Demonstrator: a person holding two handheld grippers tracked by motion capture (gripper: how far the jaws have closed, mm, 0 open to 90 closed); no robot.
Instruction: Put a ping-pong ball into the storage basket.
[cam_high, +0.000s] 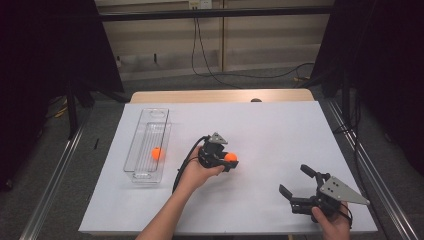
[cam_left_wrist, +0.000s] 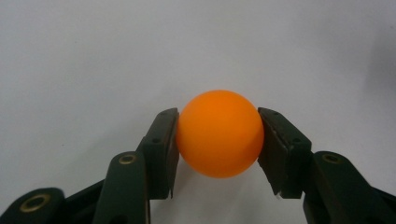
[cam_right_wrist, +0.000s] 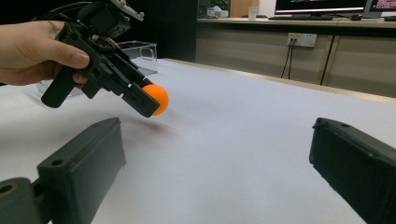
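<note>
Reaching to mid-table, the left gripper (cam_high: 227, 161) pinches an orange ball (cam_left_wrist: 219, 133) between its pads, tilted down and seemingly just off the white sheet (cam_high: 270, 130). The right gripper (cam_high: 296, 183) rests near the front edge, jaws spread. The high view adds a second ball (cam_high: 156, 153) in the clear tray (cam_high: 134, 150).

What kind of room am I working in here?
Probably a lab or office set up for recording: a table under a white sheet, black curtains on both sides, and a counter with monitors and wall sockets behind it.
</note>
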